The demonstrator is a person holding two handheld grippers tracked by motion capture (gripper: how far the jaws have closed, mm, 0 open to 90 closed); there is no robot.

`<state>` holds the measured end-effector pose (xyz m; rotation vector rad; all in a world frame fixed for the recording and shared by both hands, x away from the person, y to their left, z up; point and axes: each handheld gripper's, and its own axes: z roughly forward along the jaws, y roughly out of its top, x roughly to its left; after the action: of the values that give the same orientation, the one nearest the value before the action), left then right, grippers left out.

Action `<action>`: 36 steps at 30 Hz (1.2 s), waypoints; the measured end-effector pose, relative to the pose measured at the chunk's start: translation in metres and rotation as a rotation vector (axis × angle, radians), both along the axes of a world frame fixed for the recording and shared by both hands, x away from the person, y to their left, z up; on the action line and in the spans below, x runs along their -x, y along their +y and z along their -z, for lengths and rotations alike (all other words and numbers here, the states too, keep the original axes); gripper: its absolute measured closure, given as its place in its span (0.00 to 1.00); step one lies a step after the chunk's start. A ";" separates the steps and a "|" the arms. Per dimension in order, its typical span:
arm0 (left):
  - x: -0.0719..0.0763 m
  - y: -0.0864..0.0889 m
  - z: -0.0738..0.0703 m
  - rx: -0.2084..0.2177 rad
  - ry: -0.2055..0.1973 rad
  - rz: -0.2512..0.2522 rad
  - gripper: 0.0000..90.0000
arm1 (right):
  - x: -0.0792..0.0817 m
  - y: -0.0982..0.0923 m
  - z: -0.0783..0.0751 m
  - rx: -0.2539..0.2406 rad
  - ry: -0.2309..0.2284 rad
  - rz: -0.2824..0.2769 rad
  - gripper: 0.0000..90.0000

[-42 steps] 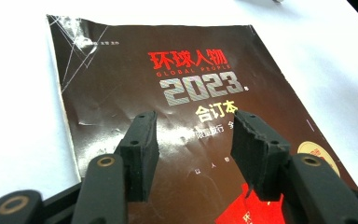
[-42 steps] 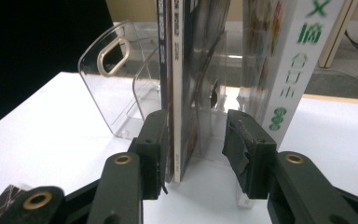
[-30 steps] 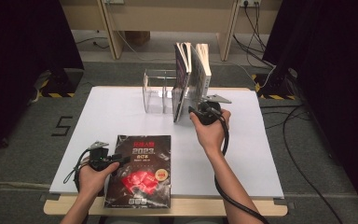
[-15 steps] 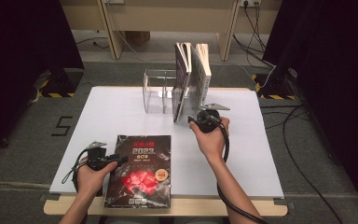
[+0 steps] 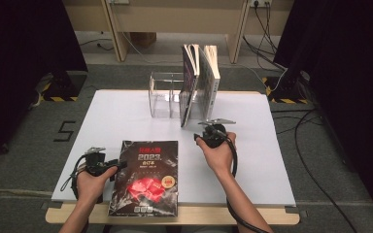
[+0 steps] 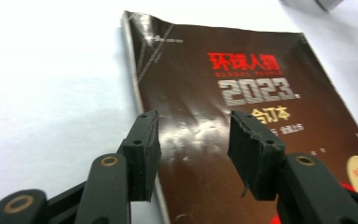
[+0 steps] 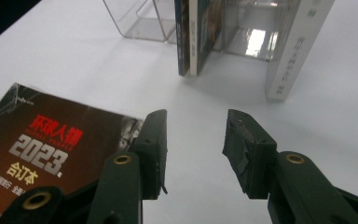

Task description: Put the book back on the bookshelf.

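A dark magazine [image 5: 145, 177] with red and silver "2023" lettering lies flat at the table's near edge, also seen as the dark magazine [image 6: 242, 121] and the dark magazine [image 7: 42, 149]. My left gripper [image 5: 114, 164] stands open at its left edge, the jaws straddling the spine, left gripper [image 6: 193, 144]. My right gripper [image 5: 209, 132] hangs open over bare table, right gripper [image 7: 193, 140], short of the clear acrylic rack [image 5: 164, 97]. Upright books [image 5: 190, 90] and a white-spined book [image 7: 293, 51] stand in the rack.
The white table [image 5: 116, 116] has free room at its left and right sides. Cables [image 5: 315, 145] trail on the floor to the right. A wooden bench frame [image 5: 175, 19] stands beyond the far edge.
My right gripper has drawn back from the upright books toward me and slightly down the table. The left gripper stays at the magazine's left edge.
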<state>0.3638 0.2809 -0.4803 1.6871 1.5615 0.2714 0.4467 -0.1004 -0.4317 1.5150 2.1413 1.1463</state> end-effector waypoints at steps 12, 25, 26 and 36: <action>-0.005 0.008 0.007 0.005 0.027 -0.025 0.63 | 0.005 -0.009 0.022 -0.011 0.054 -0.006 0.66; -0.010 0.008 0.012 0.037 0.035 -0.009 0.69 | 0.013 -0.024 0.034 -0.026 0.074 0.004 0.66; -0.010 0.008 0.012 0.040 0.038 -0.011 0.70 | 0.013 -0.024 0.034 -0.027 0.071 0.005 0.66; -0.013 0.011 0.012 0.044 0.056 -0.019 0.81 | 0.012 -0.025 0.034 -0.026 0.079 -0.001 0.66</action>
<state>0.3763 0.2920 -0.4926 1.6589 1.6134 0.1998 0.4347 -0.1252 -0.4657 1.5959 2.1856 1.1365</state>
